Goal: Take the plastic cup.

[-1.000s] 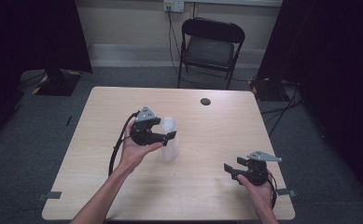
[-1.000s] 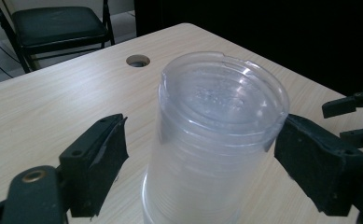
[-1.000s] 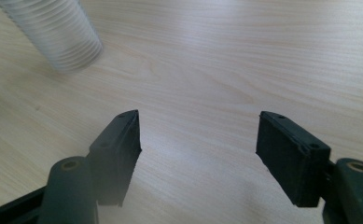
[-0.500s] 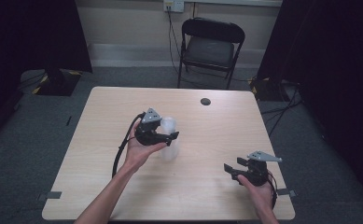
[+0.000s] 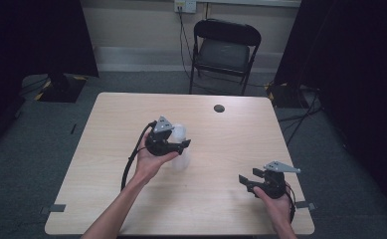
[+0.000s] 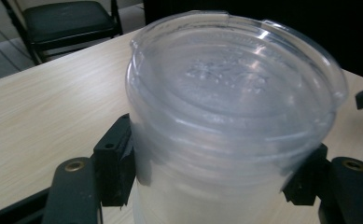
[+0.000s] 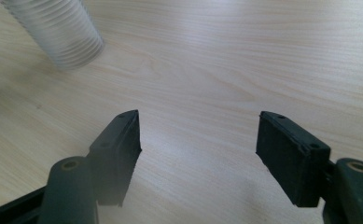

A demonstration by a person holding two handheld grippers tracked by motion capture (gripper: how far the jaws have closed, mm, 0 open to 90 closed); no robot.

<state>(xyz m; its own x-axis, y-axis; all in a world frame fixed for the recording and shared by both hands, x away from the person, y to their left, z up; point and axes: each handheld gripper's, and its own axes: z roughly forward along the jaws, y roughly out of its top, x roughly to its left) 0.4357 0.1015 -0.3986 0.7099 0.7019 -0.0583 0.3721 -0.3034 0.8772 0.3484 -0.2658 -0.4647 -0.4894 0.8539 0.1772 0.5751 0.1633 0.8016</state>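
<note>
The left gripper [image 5: 181,145] pinches the upright clear cup [image 6: 230,126] at mid-tabletop [image 5: 221,164], far and left of the right gripper [image 5: 246,179], whose jaws stand spread and empty.

Left tongs [image 5: 180,145]: held in the left hand [image 5: 151,160] over mid-worktop, forearm reaching in from the bottom edge, jaws pointing right and clamped on either side of a clear ribbed cup [image 6: 226,126]. Right tongs [image 5: 247,181]: held low near the front right corner in the right hand [image 5: 274,204], jaws spread wide, gripping nothing, pointing left.
</note>
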